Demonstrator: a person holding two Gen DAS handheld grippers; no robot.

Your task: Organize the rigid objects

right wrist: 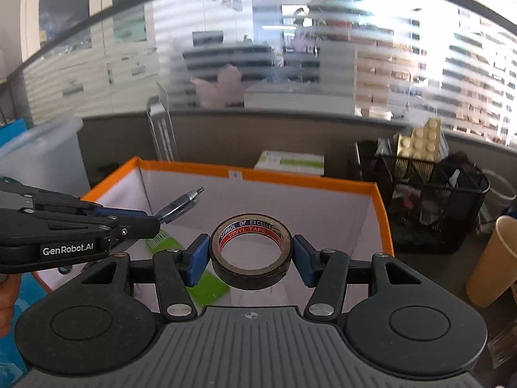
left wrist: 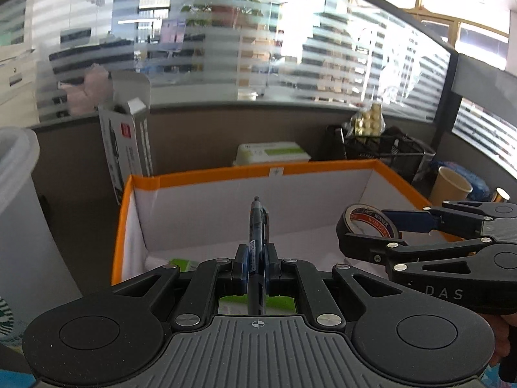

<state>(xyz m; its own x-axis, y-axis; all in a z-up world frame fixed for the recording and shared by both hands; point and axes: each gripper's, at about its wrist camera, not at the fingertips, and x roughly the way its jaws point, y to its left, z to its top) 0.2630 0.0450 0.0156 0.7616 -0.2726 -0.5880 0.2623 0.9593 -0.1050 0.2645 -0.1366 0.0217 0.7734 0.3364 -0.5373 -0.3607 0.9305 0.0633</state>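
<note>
Over the orange-rimmed box [right wrist: 383, 200], the left gripper [left wrist: 257, 260] clamps a pen [left wrist: 257, 223] and the right gripper [right wrist: 248, 255] a tape roll [right wrist: 250, 252]; both await dropping beside the green item [right wrist: 208, 286] already inside.

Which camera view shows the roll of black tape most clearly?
The right wrist view shows the roll of black tape best: it sits central and near, between the right gripper pads, with its label readable. The left wrist view shows it only at the right side, smaller, partly covered by the jaws.

"VINYL TAPE" on tape roll [right wrist: 251, 252], "GenRobot.AI" on left gripper [right wrist: 155, 223], "DAS" on right gripper [left wrist: 368, 232]
</note>
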